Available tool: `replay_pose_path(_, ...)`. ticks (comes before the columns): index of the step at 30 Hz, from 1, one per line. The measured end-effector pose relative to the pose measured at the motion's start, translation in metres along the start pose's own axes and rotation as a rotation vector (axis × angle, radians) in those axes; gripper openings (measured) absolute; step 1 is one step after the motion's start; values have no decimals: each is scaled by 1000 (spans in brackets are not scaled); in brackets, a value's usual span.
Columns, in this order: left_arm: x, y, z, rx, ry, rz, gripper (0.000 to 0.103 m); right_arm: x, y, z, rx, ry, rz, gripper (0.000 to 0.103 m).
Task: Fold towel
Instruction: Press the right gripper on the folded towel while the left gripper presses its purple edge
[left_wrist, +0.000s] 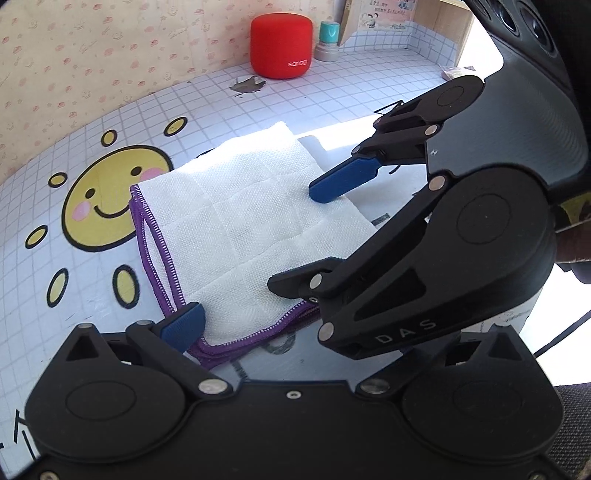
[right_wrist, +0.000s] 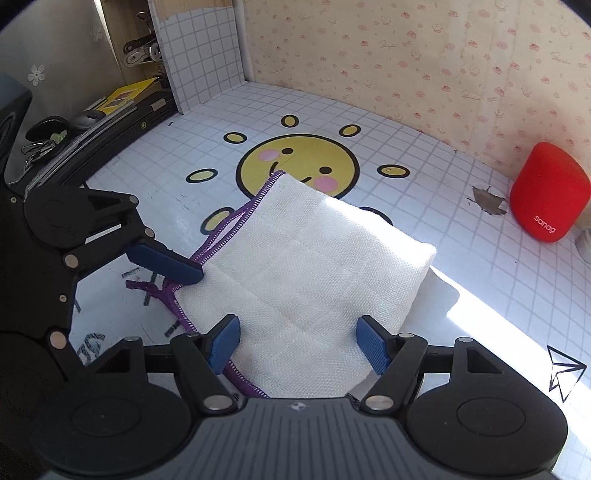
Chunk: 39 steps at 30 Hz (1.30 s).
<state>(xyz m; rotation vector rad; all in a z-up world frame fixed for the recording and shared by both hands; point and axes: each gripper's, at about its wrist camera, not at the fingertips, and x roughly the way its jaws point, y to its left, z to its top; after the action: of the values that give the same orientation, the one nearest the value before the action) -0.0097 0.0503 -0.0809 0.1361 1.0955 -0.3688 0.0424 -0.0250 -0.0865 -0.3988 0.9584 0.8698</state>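
Note:
A folded white towel (left_wrist: 240, 221) (right_wrist: 306, 266) with purple stitched edging lies flat on the gridded table. My left gripper (left_wrist: 295, 321) stands open at the towel's purple corner. Its left blue pad (left_wrist: 184, 325) touches the edging, and the other gripper's body hides its right finger. The right wrist view shows that left pad (right_wrist: 166, 262) at the towel's left edge. My right gripper (right_wrist: 297, 339) (left_wrist: 293, 240) is open over the towel's near edge. A blue pad sits on each side with the cloth between them, and neither pad presses on it.
A red speaker (left_wrist: 280, 44) (right_wrist: 546, 192) and a small teal-capped bottle (left_wrist: 328, 40) stand by the papered back wall. A sun sticker (left_wrist: 110, 199) (right_wrist: 299, 162) and a torn patch (right_wrist: 487, 201) mark the table cover. A shelf of books and clutter (right_wrist: 92, 118) borders the left.

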Motion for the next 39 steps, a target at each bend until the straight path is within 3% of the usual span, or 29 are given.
replay_pose_path(5, -11, -3, 9, 9, -30, -57, 102, -14, -21, -4, 18, 20, 15, 69)
replay_pose_path(10, -13, 7, 24, 25, -46, -77, 102, -35, -47, 5, 67, -54, 30, 69)
replay_pose_path(14, -2, 17, 38, 42, -19, -52, 102, -32, -59, 12, 62, -51, 60, 69)
replay_pose_path(23, 20, 20, 56, 33, 6, -110, 102, -14, -72, 24, 56, -41, 109, 69)
replay_pose_path(31, 27, 31, 52, -52, 16, -50, 102, 4, -74, 26, 33, -10, 150, 70)
replay_pose_path(39, 26, 25, 46, -63, -5, -17, 102, -7, -77, 28, 59, -52, 166, 71)
